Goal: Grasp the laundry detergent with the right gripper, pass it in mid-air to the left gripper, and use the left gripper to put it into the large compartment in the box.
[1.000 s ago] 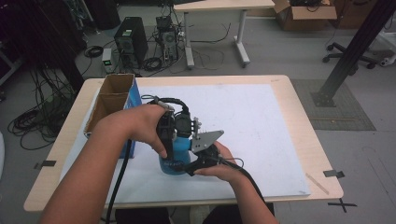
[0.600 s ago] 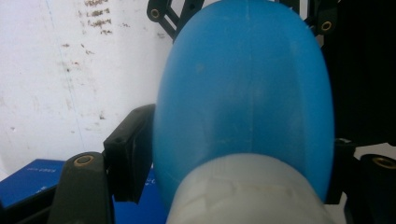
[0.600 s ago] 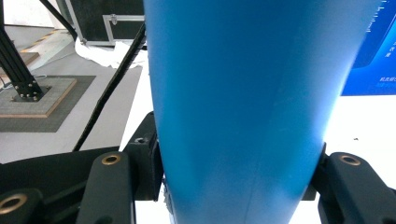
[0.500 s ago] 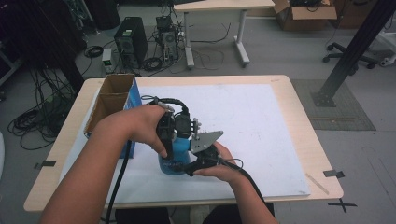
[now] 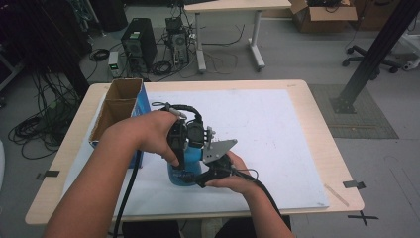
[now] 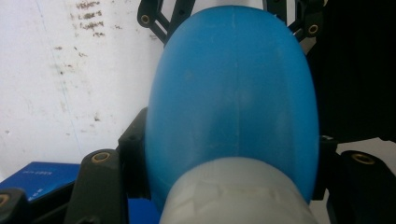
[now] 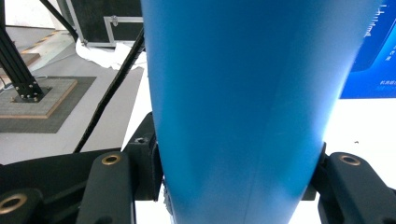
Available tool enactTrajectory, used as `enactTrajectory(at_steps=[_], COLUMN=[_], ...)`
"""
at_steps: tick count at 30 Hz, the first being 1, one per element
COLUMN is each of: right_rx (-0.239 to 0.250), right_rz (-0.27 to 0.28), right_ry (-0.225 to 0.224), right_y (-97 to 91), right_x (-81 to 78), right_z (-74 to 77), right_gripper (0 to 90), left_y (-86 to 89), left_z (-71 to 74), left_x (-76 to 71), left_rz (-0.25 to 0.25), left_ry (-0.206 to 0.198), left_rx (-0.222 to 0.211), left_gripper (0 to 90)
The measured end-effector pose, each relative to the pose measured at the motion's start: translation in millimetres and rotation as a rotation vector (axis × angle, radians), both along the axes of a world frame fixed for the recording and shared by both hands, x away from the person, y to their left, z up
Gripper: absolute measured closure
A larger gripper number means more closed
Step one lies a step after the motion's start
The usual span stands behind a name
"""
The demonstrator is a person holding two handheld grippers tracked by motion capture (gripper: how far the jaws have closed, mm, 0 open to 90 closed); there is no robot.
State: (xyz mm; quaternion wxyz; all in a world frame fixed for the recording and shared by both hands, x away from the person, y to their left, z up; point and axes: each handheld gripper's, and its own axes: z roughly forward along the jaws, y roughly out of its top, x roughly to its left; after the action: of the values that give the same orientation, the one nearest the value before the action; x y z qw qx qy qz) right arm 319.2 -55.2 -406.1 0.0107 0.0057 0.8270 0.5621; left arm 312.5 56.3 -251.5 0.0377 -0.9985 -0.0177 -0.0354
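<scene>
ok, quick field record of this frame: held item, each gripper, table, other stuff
held item: blue bottle, whitish cap end toward the left gripper's camera
left gripper: jaws have just been closing, now shut on the bottle near the cap, pads on both sides
right gripper: shut on the bottle body, pads pressing its sides
table: wood, white sheet on top
other: open cardboard box with blue side at the table's left

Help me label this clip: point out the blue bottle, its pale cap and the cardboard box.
blue bottle (image 6: 233, 93), left gripper view, middle of its body
pale cap (image 6: 238, 193), left gripper view, its side
cardboard box (image 5: 101, 124), high view, inner wall
</scene>
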Motion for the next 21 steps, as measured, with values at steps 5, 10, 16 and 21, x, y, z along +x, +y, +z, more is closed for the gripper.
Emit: enactTrajectory(at_steps=[5,10,16,21], right_rx=[0.009,0.013,0.024,0.043], right_rz=[-0.001,0.009,0.015,0.014], right_ry=[0.004,0.003,0.004,0.014], right_y=[-0.7,-0.3,-0.8,-0.5], right_x=[-0.5,-0.6,-0.4,-0.1], right_z=[1.3,2.4,3.0,2.6], right_gripper=[42.7,42.6,42.3,41.0], left_y=[-0.2,-1.1,-0.6,0.8], left_z=[2.2,3.2,5.6,7.4], left_x=[0.9,0.8,0.2,1.0], left_rz=[0.016,0.034,0.028,0.02], left_ry=[0.008,0.016,0.016,0.016], left_rx=[0.012,0.036,0.017,0.015], left_gripper=[38.3,38.5,38.6,38.7])
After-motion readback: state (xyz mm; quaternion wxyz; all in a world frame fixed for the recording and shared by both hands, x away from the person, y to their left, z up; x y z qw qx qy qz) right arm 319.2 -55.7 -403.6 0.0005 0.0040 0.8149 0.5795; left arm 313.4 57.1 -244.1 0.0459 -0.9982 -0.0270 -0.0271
